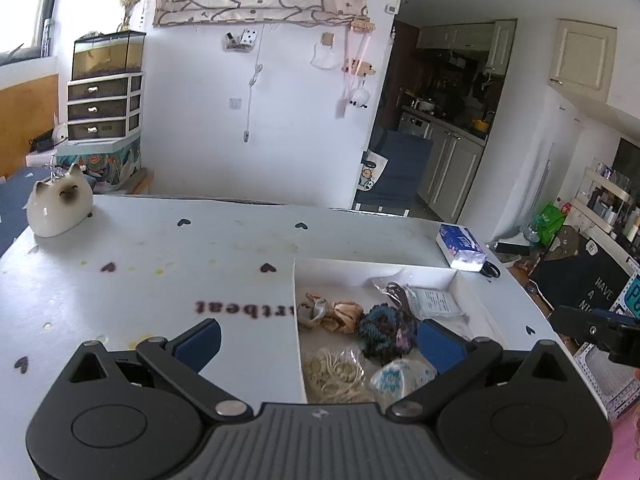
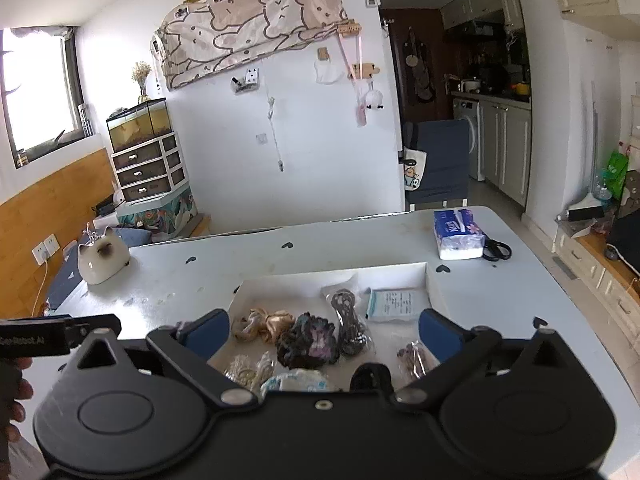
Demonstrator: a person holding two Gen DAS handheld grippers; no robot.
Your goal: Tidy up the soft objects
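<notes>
- Left wrist view: the left hand-held gripper hangs over the white surface with its blue pads spread wide and nothing between them.
- Its right finger sits above a shallow white tray that lies on the surface.
- In the tray lie the soft objects: a tan satin scrunchie, a dark knitted scrunchie touching it, a bag of cream hair ties nearer the camera, and a pale blue-patterned bundle beside that bag.
- A packet with a printed slip rests toward the tray's far corner.
- A ceramic cat stands at the far left of the surface, a tissue pack at the far right.
- The other tool's black tip shows at the right edge.
- Right wrist view: the right hand-held gripper is fully spread over the same tray, gripping nothing.
- Between its pads show the tan scrunchie, the dark scrunchie and a bagged dark cord.
- Black scissors lie just beside the tissue pack.
</notes>
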